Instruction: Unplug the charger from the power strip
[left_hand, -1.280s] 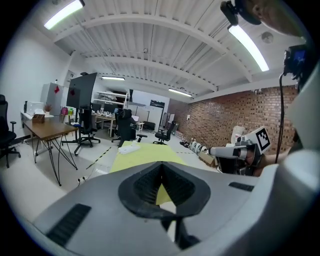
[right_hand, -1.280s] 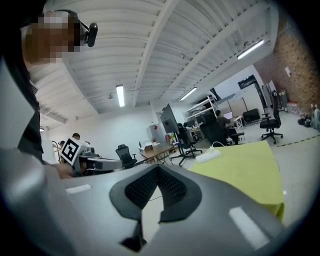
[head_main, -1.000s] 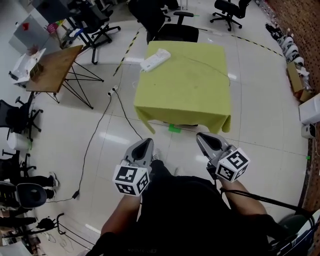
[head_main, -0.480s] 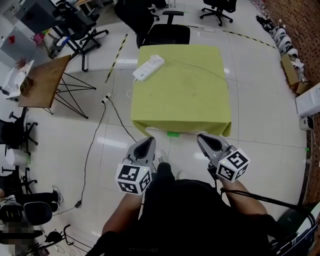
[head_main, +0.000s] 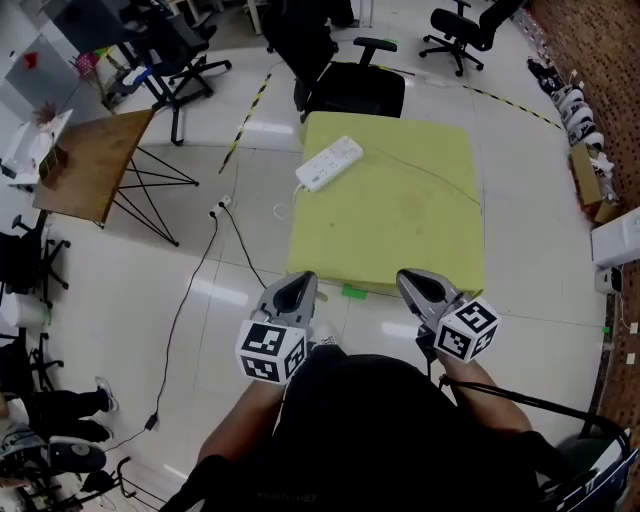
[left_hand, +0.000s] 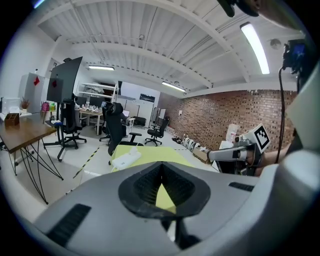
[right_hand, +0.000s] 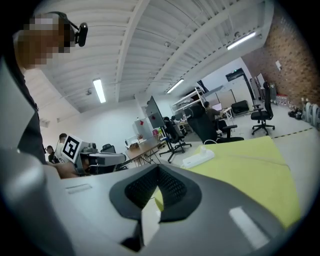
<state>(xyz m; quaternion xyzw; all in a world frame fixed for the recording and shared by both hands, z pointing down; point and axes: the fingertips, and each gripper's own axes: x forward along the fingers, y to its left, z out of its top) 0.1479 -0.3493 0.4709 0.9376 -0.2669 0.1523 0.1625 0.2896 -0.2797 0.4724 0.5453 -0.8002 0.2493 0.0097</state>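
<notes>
A white power strip (head_main: 329, 163) lies at the far left corner of the yellow-green table (head_main: 400, 230), with a thin cable running from it across the cloth. In the right gripper view a small white charger (right_hand: 203, 149) stands on the strip (right_hand: 197, 158). The left gripper view shows the strip (left_hand: 126, 158) well ahead. My left gripper (head_main: 300, 284) and right gripper (head_main: 409, 278) hover side by side just short of the table's near edge. Both are shut with nothing held, far from the strip.
A black office chair (head_main: 350, 85) stands behind the table. A wooden trestle table (head_main: 90, 165) is at the left. A black cable (head_main: 190, 290) snakes over the white floor. Boxes (head_main: 590, 165) line the brick wall at the right.
Both grippers have come forward to the table's near edge, and the table now looks closer. The jaws have stayed shut.
</notes>
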